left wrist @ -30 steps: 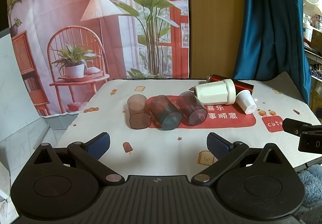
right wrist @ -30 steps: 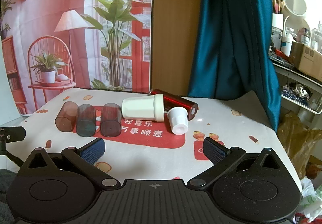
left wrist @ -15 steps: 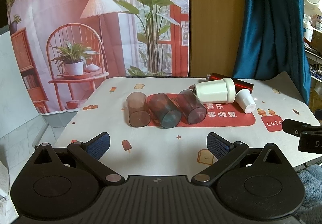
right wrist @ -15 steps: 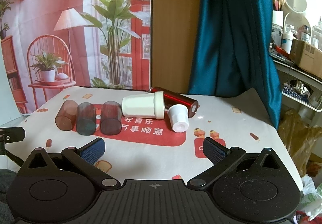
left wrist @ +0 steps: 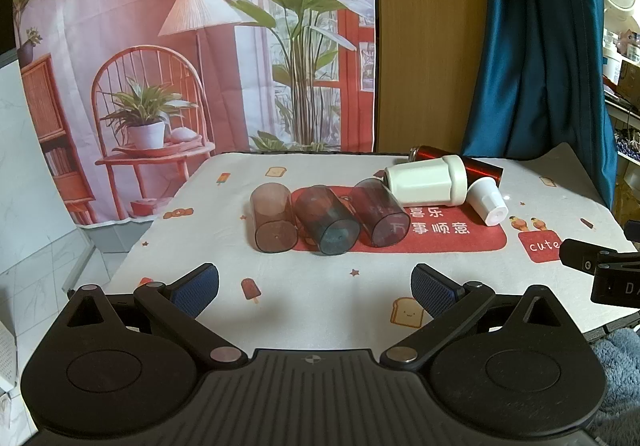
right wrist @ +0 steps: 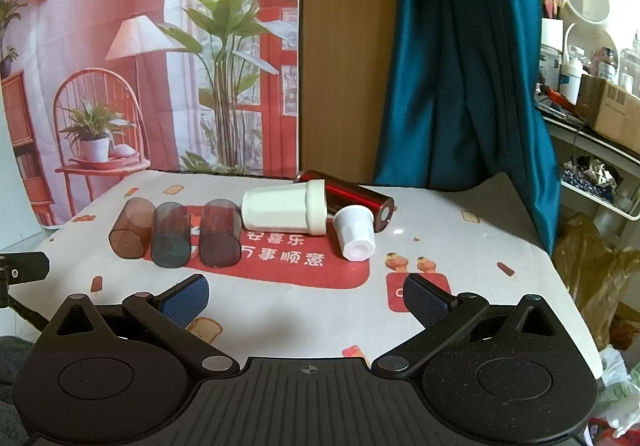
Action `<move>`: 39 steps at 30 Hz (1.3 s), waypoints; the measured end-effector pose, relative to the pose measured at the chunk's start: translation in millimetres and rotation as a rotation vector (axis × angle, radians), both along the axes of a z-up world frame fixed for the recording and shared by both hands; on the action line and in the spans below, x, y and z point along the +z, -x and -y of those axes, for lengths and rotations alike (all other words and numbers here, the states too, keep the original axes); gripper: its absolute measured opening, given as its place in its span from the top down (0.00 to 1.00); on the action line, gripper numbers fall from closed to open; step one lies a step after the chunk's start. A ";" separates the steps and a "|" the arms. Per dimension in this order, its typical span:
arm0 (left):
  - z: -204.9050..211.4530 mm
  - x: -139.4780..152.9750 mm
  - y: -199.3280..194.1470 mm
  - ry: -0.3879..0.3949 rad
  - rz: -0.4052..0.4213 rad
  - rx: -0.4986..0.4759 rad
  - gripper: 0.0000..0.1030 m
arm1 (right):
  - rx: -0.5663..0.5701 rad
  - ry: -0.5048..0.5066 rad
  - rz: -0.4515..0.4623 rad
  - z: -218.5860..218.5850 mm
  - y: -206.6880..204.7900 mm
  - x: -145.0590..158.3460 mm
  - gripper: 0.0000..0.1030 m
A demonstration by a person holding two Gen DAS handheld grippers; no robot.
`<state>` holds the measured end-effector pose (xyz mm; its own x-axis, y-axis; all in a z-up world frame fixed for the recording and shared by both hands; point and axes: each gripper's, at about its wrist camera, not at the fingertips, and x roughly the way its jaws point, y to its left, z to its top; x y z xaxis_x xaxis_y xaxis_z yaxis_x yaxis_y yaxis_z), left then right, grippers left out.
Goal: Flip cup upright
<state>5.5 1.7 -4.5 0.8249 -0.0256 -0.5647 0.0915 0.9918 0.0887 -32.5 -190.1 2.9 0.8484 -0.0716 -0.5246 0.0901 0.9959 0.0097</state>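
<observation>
Several cups lie on their sides on the table: a brown tumbler (left wrist: pixel 273 217) (right wrist: pixel 132 222), a dark blue tumbler (left wrist: pixel 326 219) (right wrist: pixel 171 234), a purple tumbler (left wrist: pixel 380 213) (right wrist: pixel 219 233), a large white cup (left wrist: pixel 426 180) (right wrist: pixel 284 210), a small white cup (left wrist: pixel 486 201) (right wrist: pixel 355 232) and a red metal bottle (left wrist: pixel 478 164) (right wrist: pixel 354 194). My left gripper (left wrist: pixel 315 285) is open and empty, hovering short of the tumblers. My right gripper (right wrist: pixel 306 296) is open and empty, short of the white cups.
A printed cloth (left wrist: pixel 320 286) (right wrist: pixel 460 246) with a red patch covers the table. A printed backdrop and a blue curtain (right wrist: pixel 460 65) hang behind it. A cluttered shelf (right wrist: pixel 592 125) stands at the right. The table edge drops off on the left.
Both grippers have drifted slightly closer to the cups. The cups have not moved and both jaws stay open.
</observation>
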 end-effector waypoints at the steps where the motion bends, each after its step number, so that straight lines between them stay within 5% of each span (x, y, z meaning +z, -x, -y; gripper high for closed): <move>1: -0.3 0.1 0.0 0.000 0.000 -0.001 0.00 | 0.000 -0.001 0.000 0.0 0.0 -0.3 0.00; 39: -0.2 -3.0 0.5 0.003 -0.004 0.001 0.00 | -0.002 -0.004 -0.006 -0.6 1.6 -4.9 0.00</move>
<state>5.0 1.9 -7.5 0.8227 -0.0271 -0.5678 0.0913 0.9922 0.0849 -34.1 -189.5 -2.1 0.8451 -0.0711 -0.5299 0.0922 0.9957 0.0134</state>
